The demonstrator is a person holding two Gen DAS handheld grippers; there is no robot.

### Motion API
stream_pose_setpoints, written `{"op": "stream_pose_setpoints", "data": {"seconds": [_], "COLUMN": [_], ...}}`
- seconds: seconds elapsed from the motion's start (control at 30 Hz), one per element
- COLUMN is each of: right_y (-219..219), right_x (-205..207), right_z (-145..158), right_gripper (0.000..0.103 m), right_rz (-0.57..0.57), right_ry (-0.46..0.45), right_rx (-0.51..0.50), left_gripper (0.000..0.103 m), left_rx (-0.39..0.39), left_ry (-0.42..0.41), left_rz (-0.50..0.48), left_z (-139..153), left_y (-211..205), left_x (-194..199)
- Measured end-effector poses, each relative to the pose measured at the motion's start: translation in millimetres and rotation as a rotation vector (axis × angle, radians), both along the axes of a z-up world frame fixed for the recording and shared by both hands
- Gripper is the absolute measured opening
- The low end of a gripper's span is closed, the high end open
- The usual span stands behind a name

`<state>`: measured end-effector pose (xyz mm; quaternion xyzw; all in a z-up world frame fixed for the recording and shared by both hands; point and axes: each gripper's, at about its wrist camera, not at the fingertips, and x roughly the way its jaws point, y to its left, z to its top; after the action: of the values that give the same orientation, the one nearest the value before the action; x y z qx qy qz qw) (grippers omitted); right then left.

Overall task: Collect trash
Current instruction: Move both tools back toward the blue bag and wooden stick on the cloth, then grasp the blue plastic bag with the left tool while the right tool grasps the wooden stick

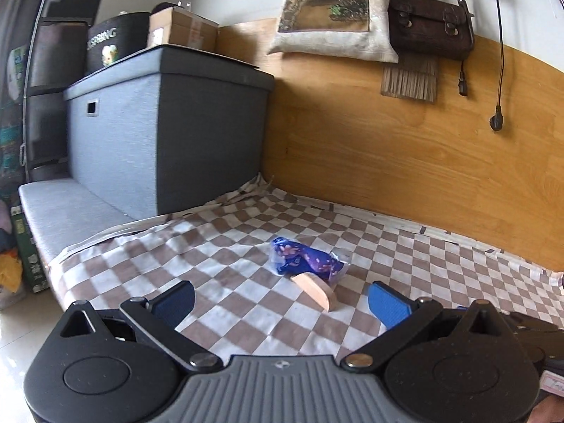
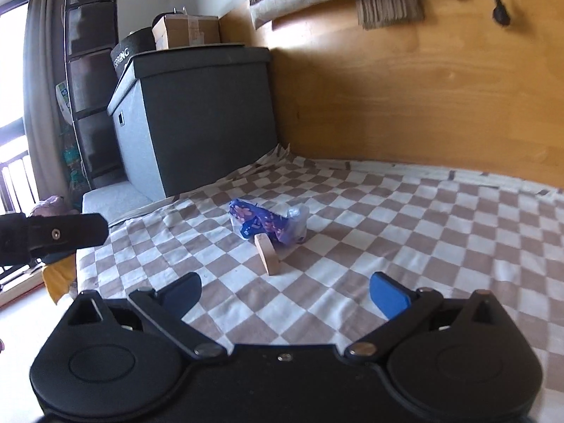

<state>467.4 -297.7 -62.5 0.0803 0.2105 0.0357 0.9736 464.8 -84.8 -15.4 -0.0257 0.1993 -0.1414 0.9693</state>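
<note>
A crumpled blue wrapper with a pink flower print [image 1: 304, 260] [image 2: 264, 224] lies on the checkered cloth [image 1: 405, 246] [image 2: 405, 218]. A small pale wooden wedge-shaped piece [image 1: 315, 290] [image 2: 268, 253] lies against its near side. My left gripper [image 1: 282, 303] hovers just short of them, open, with nothing between its blue pads. My right gripper [image 2: 285, 294] is also open and empty, a little further back from the wedge. Part of the left gripper's black body [image 2: 53, 236] shows at the left of the right wrist view.
A grey fabric storage box [image 1: 165, 134] [image 2: 197, 120] stands at the back left with a cardboard box [image 1: 183, 31] on top. A wooden panel [image 1: 405, 141] backs the cloth, with a cushion [image 1: 335, 14], a brown bag [image 1: 430, 24] and hanging cables [image 1: 498, 70].
</note>
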Motion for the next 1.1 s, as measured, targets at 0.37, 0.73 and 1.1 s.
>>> {"op": "stream_pose_setpoints", "data": {"seconds": [0.37,0.73,1.1], "right_y": [5.7,10.7,26.8], "right_x": [51.2,125.1,169.6], "right_z": [-20.3,-34.4,-50.4], "right_gripper": [0.083,0.058,0.047], "right_rz": [0.064,0.108,0.156], "right_ry": [0.051,0.103,0.163], "right_rx": [-0.002,0.056,0.034], "left_gripper": [0.103,0.102,0.096], "left_rx": [0.021,-0.174,-0.406], "left_ry": [0.003,0.174,0.383], "left_rz": [-0.098,-0.090,-0.062], "left_z": [-6.2,-10.1,-31.9], "left_y": [-5.6,-0.2,-12.2], "left_x": [44.9,117.4,181.8]}}
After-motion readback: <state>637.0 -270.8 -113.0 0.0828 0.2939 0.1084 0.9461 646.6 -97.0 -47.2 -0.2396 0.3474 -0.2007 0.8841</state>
